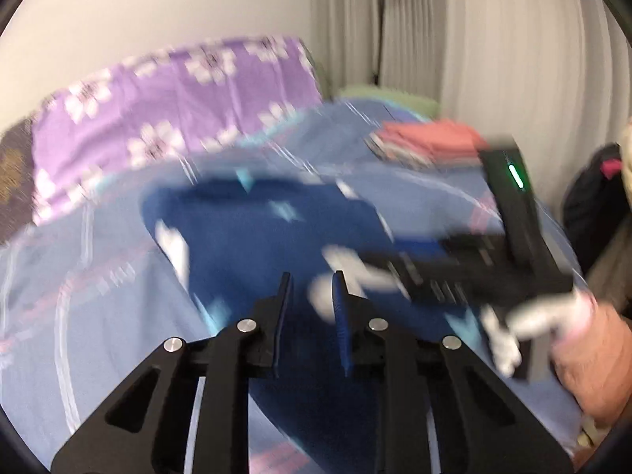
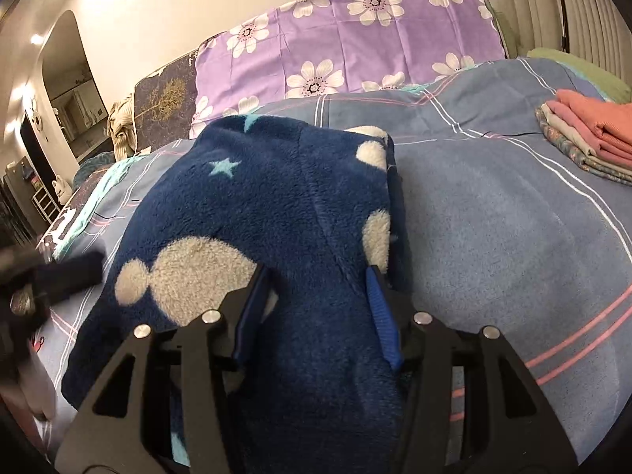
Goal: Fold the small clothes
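A dark blue fleece garment (image 2: 276, 205) with white blobs and pale stars lies folded lengthwise on the blue checked bed cover (image 2: 493, 217). My right gripper (image 2: 315, 276) stands over its near end. The jaws are apart, the fleece bulges up between them, and the pads do not visibly pinch it. My left gripper (image 1: 312, 276) hovers above the same garment (image 1: 256, 237) with its jaws a narrow gap apart and nothing between them. The left wrist view is motion-blurred. It shows the right gripper (image 1: 395, 272) as a black smear at right, held by a hand (image 1: 592, 359).
A stack of folded clothes (image 2: 592, 134) with a salmon piece on top sits at the far right of the bed. A purple flowered pillow (image 2: 355, 39) leans on the wall behind. A curtain hangs at the right, and a doorway and shelves are at the far left.
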A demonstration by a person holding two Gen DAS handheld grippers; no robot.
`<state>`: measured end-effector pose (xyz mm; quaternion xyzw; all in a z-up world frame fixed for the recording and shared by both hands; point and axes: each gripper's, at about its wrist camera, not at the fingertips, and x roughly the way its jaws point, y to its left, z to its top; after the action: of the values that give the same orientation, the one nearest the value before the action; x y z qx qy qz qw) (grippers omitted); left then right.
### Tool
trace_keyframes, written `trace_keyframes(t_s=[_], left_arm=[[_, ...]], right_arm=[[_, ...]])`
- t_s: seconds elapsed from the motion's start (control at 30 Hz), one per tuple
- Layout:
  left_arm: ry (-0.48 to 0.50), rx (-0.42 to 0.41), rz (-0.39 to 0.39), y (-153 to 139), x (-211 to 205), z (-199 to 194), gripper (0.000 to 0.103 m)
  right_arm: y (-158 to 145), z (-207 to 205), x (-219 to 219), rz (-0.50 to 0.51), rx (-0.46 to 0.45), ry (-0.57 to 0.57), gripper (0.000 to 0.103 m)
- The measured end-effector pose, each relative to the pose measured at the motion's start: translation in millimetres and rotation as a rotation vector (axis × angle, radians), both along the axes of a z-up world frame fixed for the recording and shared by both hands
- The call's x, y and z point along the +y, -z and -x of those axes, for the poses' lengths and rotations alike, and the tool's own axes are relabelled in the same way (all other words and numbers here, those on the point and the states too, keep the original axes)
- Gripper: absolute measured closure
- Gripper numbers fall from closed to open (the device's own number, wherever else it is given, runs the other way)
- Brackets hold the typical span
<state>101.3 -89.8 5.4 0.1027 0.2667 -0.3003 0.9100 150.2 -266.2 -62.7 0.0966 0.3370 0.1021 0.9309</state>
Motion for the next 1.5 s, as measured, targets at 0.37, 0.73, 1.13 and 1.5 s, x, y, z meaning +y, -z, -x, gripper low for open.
trace_keyframes(t_s=[0.37,0.73,1.13,1.5], left_arm=[[-0.006,0.119,-0.052,43,-8,-56,0.083],[0.008,0.131,-0.03,39,-6,-60,0.083],[-0.031,0.029,0.103,-19,25,-98,0.083],[-0.2,0.032,-0.147,63,-4,-201,0.078]], right_arm=[[-17,8,5,0.059,0.049,-0.014,0.052],[-83,-69,23,-0.018,0.019,-0.062,0.051],[-10,-105,30,0.029,0.169,-0.023,0.049],[-15,-99,20,0.025,0.157,0.0,0.049]])
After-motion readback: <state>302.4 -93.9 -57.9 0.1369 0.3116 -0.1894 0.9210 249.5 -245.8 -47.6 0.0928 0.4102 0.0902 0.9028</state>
